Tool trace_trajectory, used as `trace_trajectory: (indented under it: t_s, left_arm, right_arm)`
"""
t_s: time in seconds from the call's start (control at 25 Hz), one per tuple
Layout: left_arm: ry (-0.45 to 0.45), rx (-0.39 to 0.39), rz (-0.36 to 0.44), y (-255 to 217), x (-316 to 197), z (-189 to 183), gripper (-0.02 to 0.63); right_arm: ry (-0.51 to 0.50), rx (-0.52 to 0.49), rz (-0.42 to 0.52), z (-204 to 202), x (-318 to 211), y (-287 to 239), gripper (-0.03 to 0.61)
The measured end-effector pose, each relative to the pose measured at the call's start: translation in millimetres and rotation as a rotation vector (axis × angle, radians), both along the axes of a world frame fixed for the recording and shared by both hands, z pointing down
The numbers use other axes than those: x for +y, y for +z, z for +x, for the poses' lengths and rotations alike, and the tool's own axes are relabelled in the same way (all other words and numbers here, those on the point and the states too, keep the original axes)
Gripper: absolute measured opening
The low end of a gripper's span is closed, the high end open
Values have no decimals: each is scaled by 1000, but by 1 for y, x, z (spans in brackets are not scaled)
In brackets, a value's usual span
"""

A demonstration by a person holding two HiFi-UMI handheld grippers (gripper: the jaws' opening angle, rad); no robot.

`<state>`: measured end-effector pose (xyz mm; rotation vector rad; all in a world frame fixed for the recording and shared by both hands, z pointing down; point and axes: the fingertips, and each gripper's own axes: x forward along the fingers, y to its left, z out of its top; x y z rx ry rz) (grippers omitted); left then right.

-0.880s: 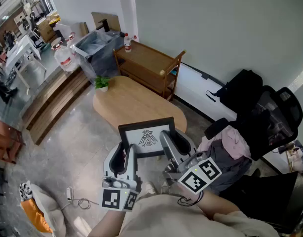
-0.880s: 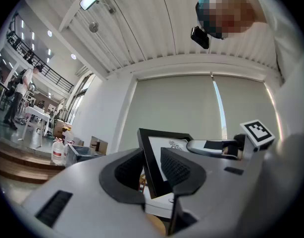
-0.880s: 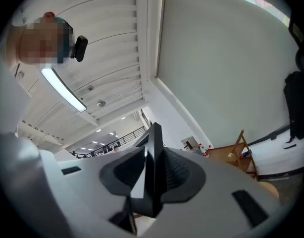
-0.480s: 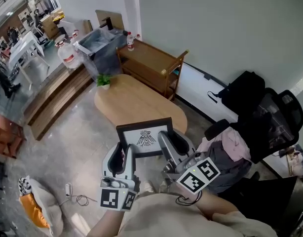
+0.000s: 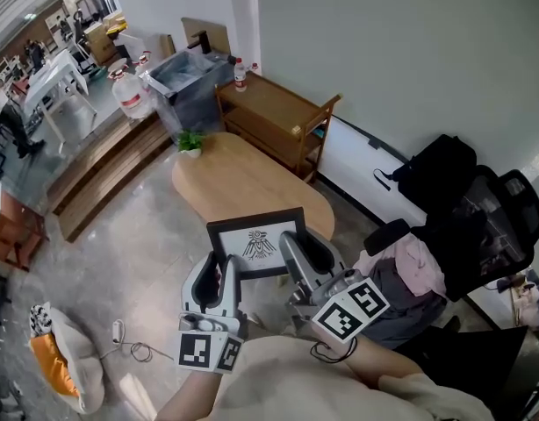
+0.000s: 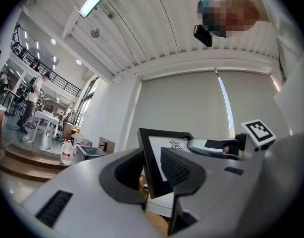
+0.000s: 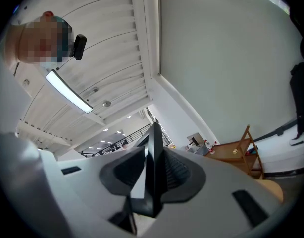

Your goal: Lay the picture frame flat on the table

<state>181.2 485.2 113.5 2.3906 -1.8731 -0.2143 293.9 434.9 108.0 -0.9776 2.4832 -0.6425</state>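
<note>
A black picture frame (image 5: 256, 244) with a white mat and a bird drawing hangs upright in the air, just in front of the near end of the oval wooden table (image 5: 239, 182). My left gripper (image 5: 221, 272) is shut on its lower left edge, and my right gripper (image 5: 305, 251) is shut on its lower right edge. In the left gripper view the picture frame (image 6: 164, 140) stands between the left gripper (image 6: 152, 168) pads, its picture side turned right. The right gripper view has the picture frame (image 7: 155, 152) edge-on, pinched in the right gripper (image 7: 153, 175).
A small potted plant (image 5: 190, 143) stands at the table's far end. Behind the table is a wooden shelf cart (image 5: 274, 121), with a grey bin (image 5: 186, 82) and water bottles (image 5: 133, 99) to its left. A black office chair with clothes (image 5: 454, 235) is at the right. Wooden steps (image 5: 94, 178) run along the left.
Both grippers keep the same hold on the frame. The head camera has shifted a little, so the table and room slide slightly in view.
</note>
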Motion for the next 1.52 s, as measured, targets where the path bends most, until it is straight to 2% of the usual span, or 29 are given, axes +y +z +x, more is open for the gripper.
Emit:
trace_trajectory:
  t_s: [0.28, 0.64, 1.08, 1.52]
  left_arm:
    - [-20, -7, 12, 19, -10, 6, 109]
    - [-19, -8, 9, 42, -49, -17, 109]
    - [-29, -5, -37, 58, -126, -96, 109]
    - [43, 36, -103, 72, -228, -189, 109]
  right_arm:
    - [-24, -5, 10, 5, -13, 20, 97]
    - [-27, -7, 3, -18, -51, 44, 98]
    - [-37, 8, -35, -97, -129, 61, 98]
    - [22, 56, -99, -187, -223, 74, 98]
